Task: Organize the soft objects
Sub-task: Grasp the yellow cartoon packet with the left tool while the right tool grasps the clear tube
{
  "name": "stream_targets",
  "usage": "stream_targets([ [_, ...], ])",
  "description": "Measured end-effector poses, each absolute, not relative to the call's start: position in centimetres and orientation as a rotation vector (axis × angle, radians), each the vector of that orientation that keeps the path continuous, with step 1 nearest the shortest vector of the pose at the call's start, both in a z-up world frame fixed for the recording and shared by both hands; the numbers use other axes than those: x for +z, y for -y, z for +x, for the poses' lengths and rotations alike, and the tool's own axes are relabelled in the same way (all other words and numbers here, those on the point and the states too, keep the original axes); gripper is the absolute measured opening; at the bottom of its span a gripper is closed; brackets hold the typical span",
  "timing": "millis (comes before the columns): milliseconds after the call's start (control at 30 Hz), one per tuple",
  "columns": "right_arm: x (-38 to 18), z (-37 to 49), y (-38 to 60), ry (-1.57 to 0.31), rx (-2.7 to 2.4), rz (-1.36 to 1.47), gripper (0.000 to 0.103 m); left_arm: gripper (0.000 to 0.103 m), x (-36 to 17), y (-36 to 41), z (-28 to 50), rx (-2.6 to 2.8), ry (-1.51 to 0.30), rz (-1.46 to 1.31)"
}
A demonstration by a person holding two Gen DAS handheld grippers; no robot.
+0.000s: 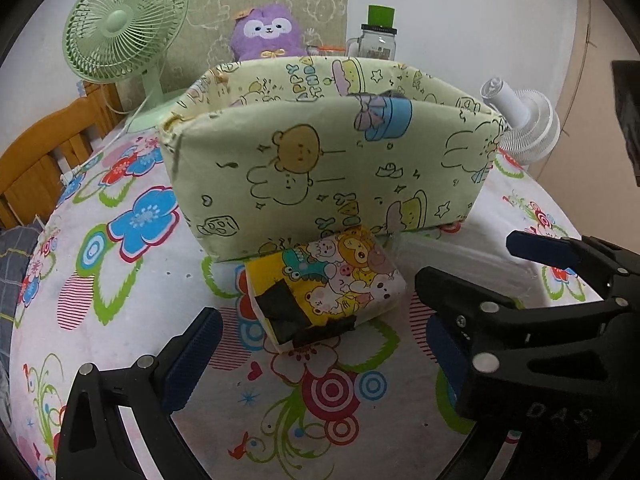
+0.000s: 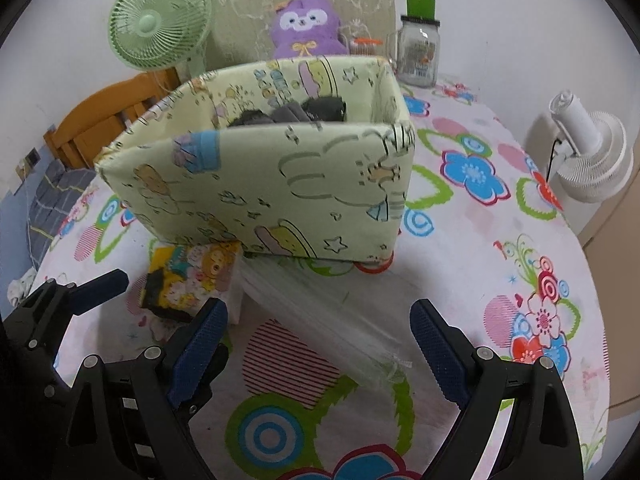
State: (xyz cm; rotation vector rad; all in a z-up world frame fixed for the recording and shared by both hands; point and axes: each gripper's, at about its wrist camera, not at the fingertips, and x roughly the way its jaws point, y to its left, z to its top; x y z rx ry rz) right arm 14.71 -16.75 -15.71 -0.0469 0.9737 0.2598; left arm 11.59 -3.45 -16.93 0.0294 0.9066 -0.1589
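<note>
A pale green fabric storage box (image 1: 328, 168) with cartoon prints stands on the flowered tablecloth; it also shows in the right wrist view (image 2: 280, 184), with dark rolled soft items (image 2: 296, 112) inside. A small yellow cartoon-print tissue pack (image 1: 324, 284) lies against its front; it also shows in the right wrist view (image 2: 192, 276). A clear plastic bag (image 2: 320, 312) lies before the box. My left gripper (image 1: 320, 356) is open, just short of the tissue pack. My right gripper (image 2: 320, 348) is open, its fingers either side of the plastic bag. Both are empty.
A green desk fan (image 1: 124, 24) and a purple plush toy (image 1: 266, 32) stand behind the box, with a green-lidded glass jar (image 1: 378, 36). A white fan (image 2: 588, 152) sits at the table's right edge. A wooden chair (image 1: 44, 156) stands at the left.
</note>
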Motion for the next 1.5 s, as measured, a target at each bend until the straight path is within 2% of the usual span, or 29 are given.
stream_targets([
  [133, -16.4, 15.2, 16.8, -0.994, 0.256, -0.052, 0.092, 0.102, -17.4, 3.7, 11.9, -0.156, -0.923, 0.035],
  [400, -17.5, 15.9, 16.2, -1.018, 0.26, -0.072, 0.079, 0.102, -18.3, 4.1, 12.3, -0.16, -0.954, 0.045],
  [433, -17.5, 15.9, 16.1, -1.015, 0.253, -0.08, 0.076, 0.102, -18.3, 4.2, 12.3, -0.162, -0.955, 0.044],
  [500, -17.5, 15.8, 16.1, -1.005, 0.227, -0.097, 0.062, 0.102, -18.4, 4.3, 12.4, -0.159, -0.958, 0.044],
  [533, -17.5, 15.8, 16.2, -0.999, 0.217, -0.107, 0.06, 0.102, -18.5, 4.2, 12.4, -0.16, -0.959, 0.044],
  [600, -17.5, 15.7, 16.4, -0.992, 0.215, -0.109, 0.05, 0.102, -18.6, 4.3, 12.4, -0.157, -0.96, 0.045],
  [800, -17.3, 15.4, 17.0, -0.992, 0.239, -0.084, 0.038, 0.102, -18.8, 4.4, 12.9, -0.14, -0.961, 0.057],
  [1000, -17.0, 15.3, 17.3, -1.007, 0.271, -0.044, 0.031, 0.102, -18.7, 4.1, 14.2, -0.139, -0.957, 0.065],
  [1300, -16.7, 15.3, 17.2, -1.024, 0.304, -0.014, 0.027, 0.102, -18.5, 4.3, 15.4, -0.13, -0.939, 0.1],
  [1367, -16.7, 15.4, 17.2, -1.027, 0.303, -0.013, 0.027, 0.1, -18.5, 4.3, 15.6, -0.139, -0.938, 0.097],
  [1500, -16.6, 15.5, 17.0, -1.03, 0.305, -0.006, 0.027, 0.09, -18.3, 4.4, 15.6, -0.167, -0.932, 0.085],
])
